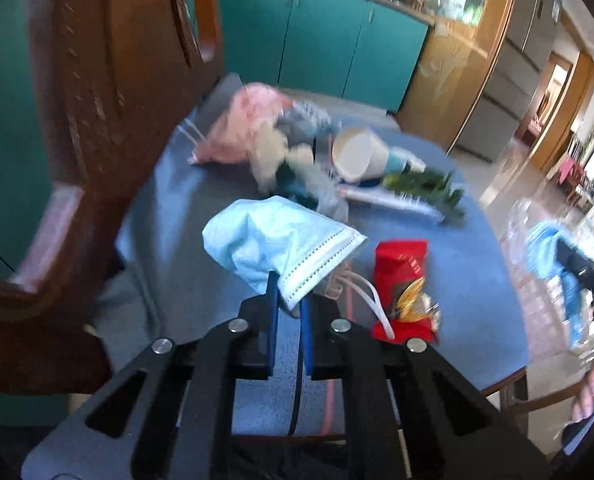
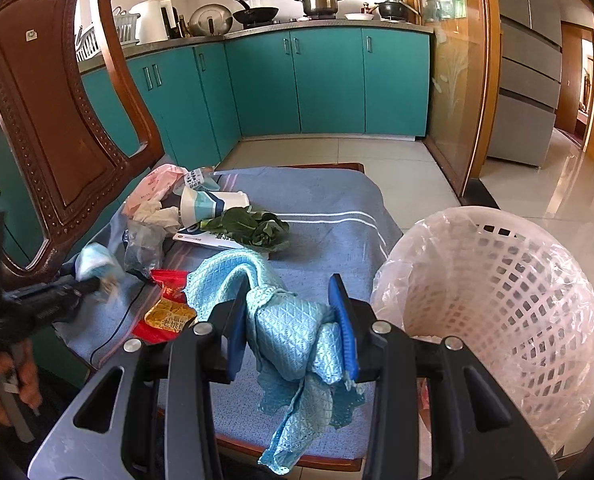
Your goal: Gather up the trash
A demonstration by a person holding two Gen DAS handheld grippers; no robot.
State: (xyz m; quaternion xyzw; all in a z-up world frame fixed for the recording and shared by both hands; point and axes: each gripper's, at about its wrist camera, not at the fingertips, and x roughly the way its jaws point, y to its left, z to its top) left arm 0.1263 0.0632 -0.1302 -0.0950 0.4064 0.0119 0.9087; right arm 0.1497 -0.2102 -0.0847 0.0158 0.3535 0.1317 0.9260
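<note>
Trash lies on the blue seat (image 2: 329, 200) ahead of both tongs. Left tongs (image 1: 288, 300) pinch a face mask (image 1: 273, 236), a red wrapper (image 1: 401, 264) just to their right. Right tongs (image 2: 293, 316) clamp a blue cloth (image 2: 285, 320); the lined basket (image 2: 497, 320) stands to their right.

**Print visible, none of it readable**

The red snack wrapper (image 2: 165, 312) carries gold characters on its yellow panel, too blurred to read. Beyond the wrapper, the white box (image 2: 205, 239) under the leafy greens shows a small round mark and a fine line of print, and the crumpled packet (image 2: 196, 179) bears dark print; both are illegible.
</note>
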